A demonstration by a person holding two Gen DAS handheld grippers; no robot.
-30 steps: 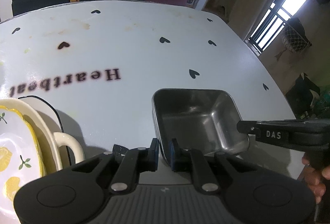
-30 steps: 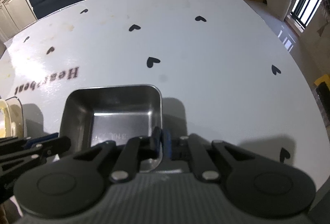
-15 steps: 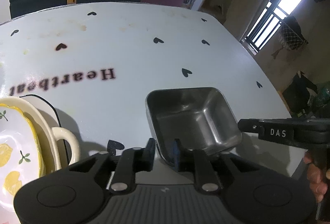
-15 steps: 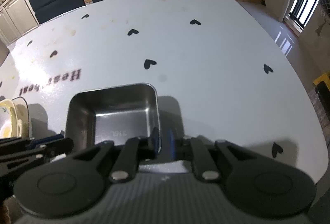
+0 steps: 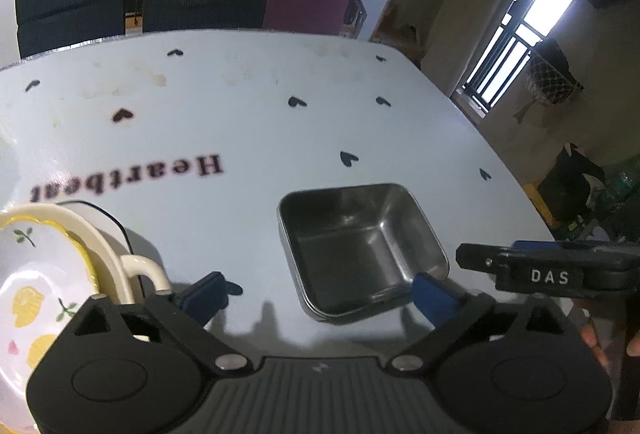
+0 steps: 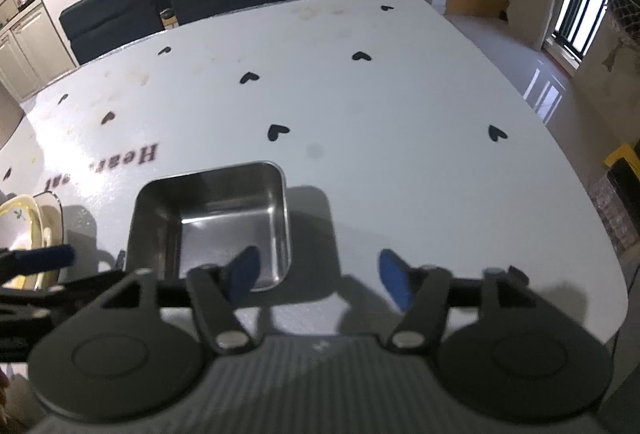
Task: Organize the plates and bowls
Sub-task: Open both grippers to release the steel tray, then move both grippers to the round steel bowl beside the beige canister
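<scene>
left wrist view
tray (image 5: 360,246): square steel, rounded corners, rolled rim, deep, empty, dull shine inside. Sits flat on the table (image 5: 248,122), right of centre, near edge closest to camera.
left gripper (image 5: 318,296): jaws have just been opening, now spread wide, nothing held. Left pad (image 5: 204,294) well left of the tray, over bare table. Right pad (image 5: 434,300) just off the tray's near right corner; contact there can't be told. Tray's near rim falls between the two pads, no pad pressing on it.
plates (image 5: 44,274): cream stack at far left, top one white with lemon print and yellow edge, a cream handle (image 5: 142,270) sticking out toward the left pad. Apart from the tray.
right gripper (image 5: 548,268): seen side-on at right edge, black bar marked DAS, just beside the tray's right side. Person's fingers (image 5: 596,340) below it.

right wrist view
tray (image 6: 212,222): same steel tray, left of centre on the table (image 6: 400,94), open side up, bright floor reflection.
right gripper (image 6: 320,276): jaws have just been opening, now well apart, holding nothing. Left pad (image 6: 244,272) hangs over the tray's near right corner, inside the rim line. Right pad (image 6: 394,280) outside the tray, over its shadow on bare table. Tray's right wall lies between the pads, ungripped.
left gripper (image 6: 48,256): blue pad and black links at left edge, beside the tray's left side.
plates (image 6: 24,226): far left, partly cut off.
</scene>
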